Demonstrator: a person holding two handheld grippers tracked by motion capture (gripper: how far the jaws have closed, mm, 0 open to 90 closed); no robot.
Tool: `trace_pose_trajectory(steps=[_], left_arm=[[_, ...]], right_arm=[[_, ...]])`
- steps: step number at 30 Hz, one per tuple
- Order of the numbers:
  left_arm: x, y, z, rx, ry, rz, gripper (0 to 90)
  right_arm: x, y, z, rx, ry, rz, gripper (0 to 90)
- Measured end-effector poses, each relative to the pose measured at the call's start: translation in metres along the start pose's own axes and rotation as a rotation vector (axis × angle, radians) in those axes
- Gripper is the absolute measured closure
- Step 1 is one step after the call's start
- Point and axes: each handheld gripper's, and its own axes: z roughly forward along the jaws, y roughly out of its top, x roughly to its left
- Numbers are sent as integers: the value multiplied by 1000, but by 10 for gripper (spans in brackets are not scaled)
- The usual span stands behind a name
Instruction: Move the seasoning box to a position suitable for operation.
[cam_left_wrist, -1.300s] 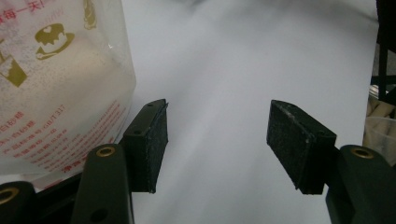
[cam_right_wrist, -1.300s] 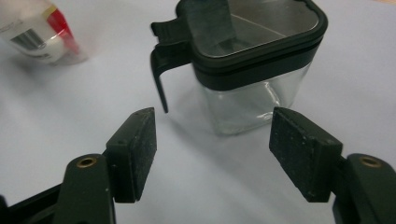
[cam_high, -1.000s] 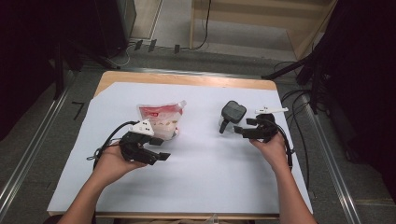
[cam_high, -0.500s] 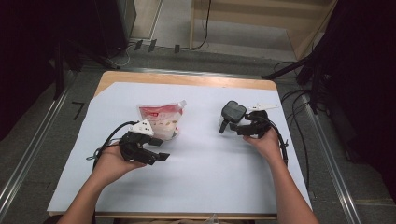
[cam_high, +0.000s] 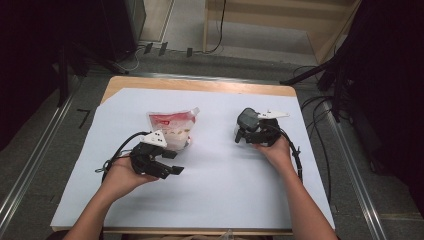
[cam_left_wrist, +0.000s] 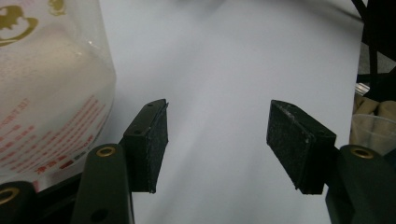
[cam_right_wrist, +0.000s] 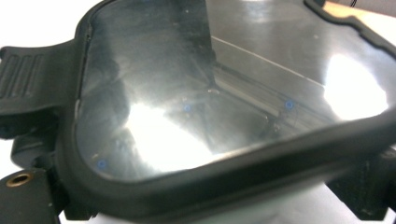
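High view: a white sheet (cam_high: 215, 190) covers the worktop (cam_high: 200, 84). The left tool (cam_high: 170, 162) lies low on the sheet in the person's left hand (cam_high: 120, 175), jaws well apart and empty, just in front of a clear pouch (cam_high: 172, 127) with red print. The right tool (cam_high: 243, 135) is at the right, in the right hand (cam_high: 275, 150), its tip at a dark lidded box (cam_high: 247, 119).

Left gripper view: the left tool (cam_left_wrist: 217, 135) has its pads (cam_left_wrist: 292, 140) well apart with only the white sheet (cam_left_wrist: 224, 60) between them; the pouch (cam_left_wrist: 46, 93) stands to the left, just beside the left pad and outside the gap.

Right gripper view: the box's glossy lid (cam_right_wrist: 224, 93), with a thick black rim and a ribbed tab at the left, sits right over the jaws. They have just been opening, and the lid's edge lies between them; whether the pads press on it I cannot tell.
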Motion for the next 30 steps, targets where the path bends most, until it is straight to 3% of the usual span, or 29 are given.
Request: trace_pose_trajectory(steps=[8, 12, 17, 30], left_arm=[[0, -1, 2, 6, -10, -2, 395], [1, -1, 0, 1, -13, -8, 395], [2, -1, -1, -3, -11, -14, 395], [4, -2, -2, -1, -8, -12, 395]], right_arm=[[2, -1, 3, -19, -6, 10, 85], [3, -2, 1, -32, -5, 3, 149], [7, 0, 1, -31, -37, -14, 152], [5, 4, -5, -51, -52, 24, 154]])
